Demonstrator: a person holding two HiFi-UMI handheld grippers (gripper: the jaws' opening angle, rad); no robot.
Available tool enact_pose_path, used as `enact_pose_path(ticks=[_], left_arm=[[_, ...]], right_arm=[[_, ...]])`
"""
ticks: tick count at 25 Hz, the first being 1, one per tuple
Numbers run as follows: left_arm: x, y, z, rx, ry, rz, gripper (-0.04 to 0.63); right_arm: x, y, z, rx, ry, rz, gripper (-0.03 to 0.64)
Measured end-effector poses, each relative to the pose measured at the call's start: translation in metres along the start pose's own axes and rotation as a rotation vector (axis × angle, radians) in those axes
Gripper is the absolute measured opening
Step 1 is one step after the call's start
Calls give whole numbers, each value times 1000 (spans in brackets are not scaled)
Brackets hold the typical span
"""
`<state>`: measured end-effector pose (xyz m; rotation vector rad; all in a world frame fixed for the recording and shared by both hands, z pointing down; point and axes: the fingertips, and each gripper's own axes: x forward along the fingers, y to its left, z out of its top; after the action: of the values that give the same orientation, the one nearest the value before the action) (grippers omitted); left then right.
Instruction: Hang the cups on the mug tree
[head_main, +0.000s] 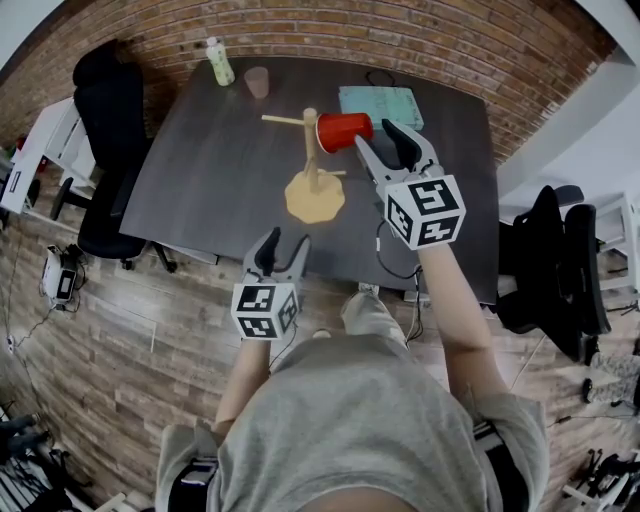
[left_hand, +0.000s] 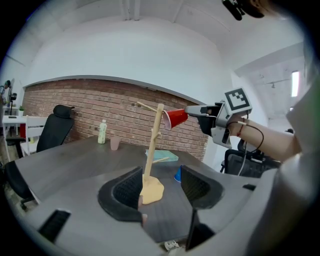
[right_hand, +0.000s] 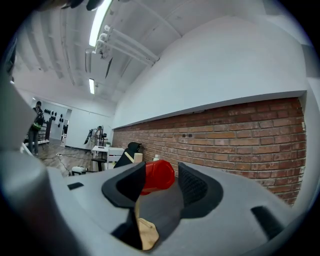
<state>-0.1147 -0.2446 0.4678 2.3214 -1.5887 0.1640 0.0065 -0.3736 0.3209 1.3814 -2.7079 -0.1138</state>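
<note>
- Mug tree (head_main: 312, 160) stands mid-tabletop (head_main: 220, 190), a cup (head_main: 343, 131) hanging on its right side.
- Bottle (head_main: 220, 62) and second cup (head_main: 258, 82) stand side by side near the far left corner.
- Flat pad (head_main: 380, 105) lies by the far edge, right of centre.

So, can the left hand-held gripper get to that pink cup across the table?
Probably yes: the left hand-held gripper is open and empty, bare tabletop leads to the pink cup, and the mug tree stands off to the right.

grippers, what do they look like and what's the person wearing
Both the left gripper and right gripper have grey bodies with black ribbed jaw pads. Each carries a white cube printed with black square markers. A thin black cable loops off the right one. The person wears a grey short-sleeved T-shirt.
</note>
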Motion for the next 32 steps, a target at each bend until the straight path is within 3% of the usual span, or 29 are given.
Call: enact_pose_path(ticks=[22, 32], left_arm=[[63, -15, -17, -18, 69, -8, 232], [86, -9, -24, -23, 98, 7, 232]], right_arm=[[-10, -71, -143, 29, 191, -112, 202], [0, -94, -221, 22, 328, -132, 212]])
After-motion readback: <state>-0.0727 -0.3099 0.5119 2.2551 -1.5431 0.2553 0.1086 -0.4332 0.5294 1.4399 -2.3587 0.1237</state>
